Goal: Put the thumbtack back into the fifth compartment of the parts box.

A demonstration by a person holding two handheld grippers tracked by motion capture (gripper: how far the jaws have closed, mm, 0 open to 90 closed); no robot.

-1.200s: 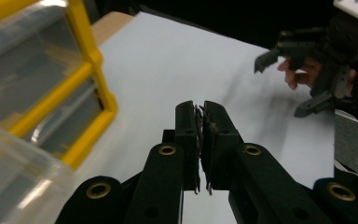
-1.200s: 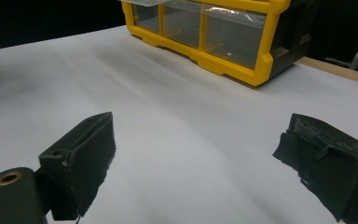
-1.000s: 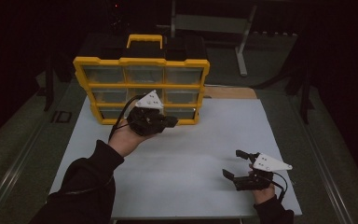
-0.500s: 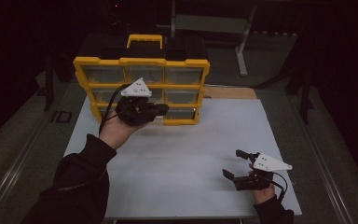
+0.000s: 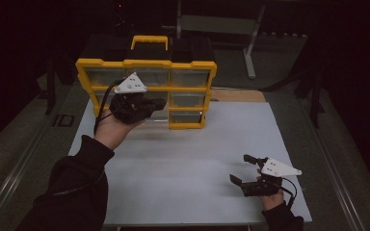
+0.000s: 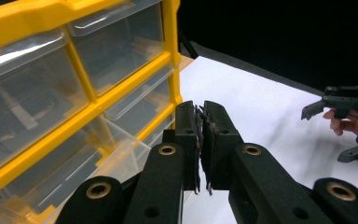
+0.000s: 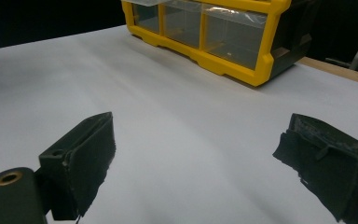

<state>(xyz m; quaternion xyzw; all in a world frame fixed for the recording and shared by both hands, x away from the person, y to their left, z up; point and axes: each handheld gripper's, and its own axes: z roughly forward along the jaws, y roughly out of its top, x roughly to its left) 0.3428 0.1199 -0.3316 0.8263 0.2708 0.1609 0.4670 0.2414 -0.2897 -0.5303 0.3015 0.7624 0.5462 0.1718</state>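
A yellow drawer organizer [image 5: 147, 63] with clear drawers stands at the back of the white table [image 5: 188, 154]. My left gripper [image 5: 160, 103] hovers in front of its lower rows, pointing right, jaws shut with nothing between them. In the left gripper view the shut jaws [image 6: 200, 112] sit beside the organizer [image 6: 88, 100], where a clear bottom drawer [image 6: 107, 158] sticks out a little. My right gripper [image 5: 238, 168] rests low at the front right of the table, open and empty. In the right gripper view its gripper [image 7: 200, 154] has wide-apart pads over bare white table, the organizer [image 7: 223, 60] far ahead.
A wooden strip [image 5: 236, 95] runs along the table's back right edge. A grey metal frame [image 5: 250, 48] stands behind the table in the dark. The right gripper [image 6: 324, 135] appears far off in the left gripper view.
My left gripper has moved left and upward across the front of the organizer, still shut. The right gripper has stayed where it was.
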